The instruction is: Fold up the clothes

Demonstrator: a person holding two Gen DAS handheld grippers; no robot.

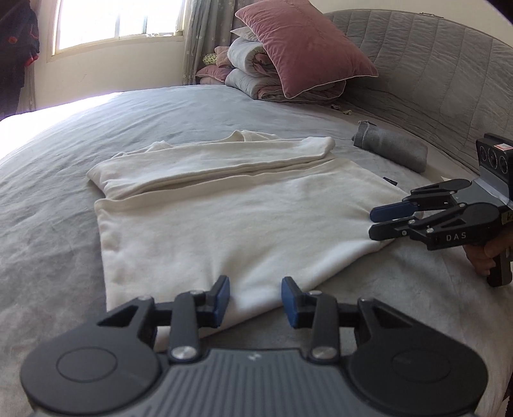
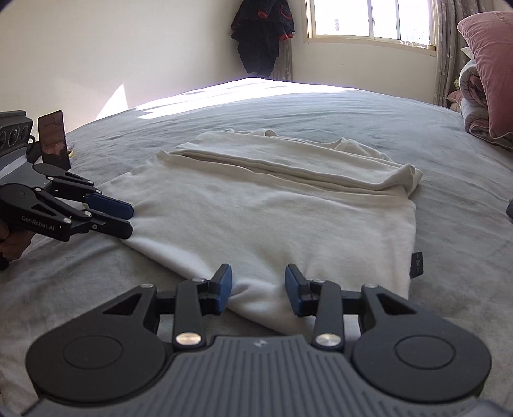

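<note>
A white garment (image 1: 231,205) lies spread flat on the grey bed (image 1: 64,199), its sleeves folded across its far part. The left tool (image 1: 255,296) sits at one near hem corner, fingers parted with cloth between them, gripping nothing. The right tool (image 2: 258,285) straddles the other hem corner, likewise parted. A folded grey cloth (image 1: 392,149) lies near the headboard (image 1: 442,64)

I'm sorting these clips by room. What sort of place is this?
Most likely a bedroom: a white garment lies on a bed with a grey sheet and a padded grey headboard, and a pink pillow tops folded quilts by a curtained window.
</note>
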